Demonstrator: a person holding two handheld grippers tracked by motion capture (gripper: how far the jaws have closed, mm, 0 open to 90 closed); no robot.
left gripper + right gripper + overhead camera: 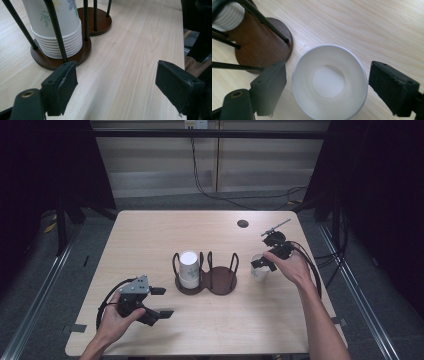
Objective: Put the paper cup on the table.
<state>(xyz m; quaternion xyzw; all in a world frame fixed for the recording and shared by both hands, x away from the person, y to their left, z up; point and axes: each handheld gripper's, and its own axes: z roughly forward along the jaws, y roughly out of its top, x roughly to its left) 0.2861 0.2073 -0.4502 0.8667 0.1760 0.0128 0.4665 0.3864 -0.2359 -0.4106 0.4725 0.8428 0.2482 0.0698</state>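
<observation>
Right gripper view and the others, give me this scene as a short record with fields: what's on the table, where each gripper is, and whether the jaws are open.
table: light wood
holder: brown two-ring stand, mid-table
stack: floral cups, upside down, in holder's left ring
right ring: no cups in it
loose cup: white, upright, mouth up, right of holder
right gripper: over loose cup, jaws open either side of rim, gaps on both sides
left gripper: low over table near the stack, jaws open, nothing between

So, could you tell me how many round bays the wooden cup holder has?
2: the left bay holds the stack of paper cups; the right bay beside it stands empty.
</observation>
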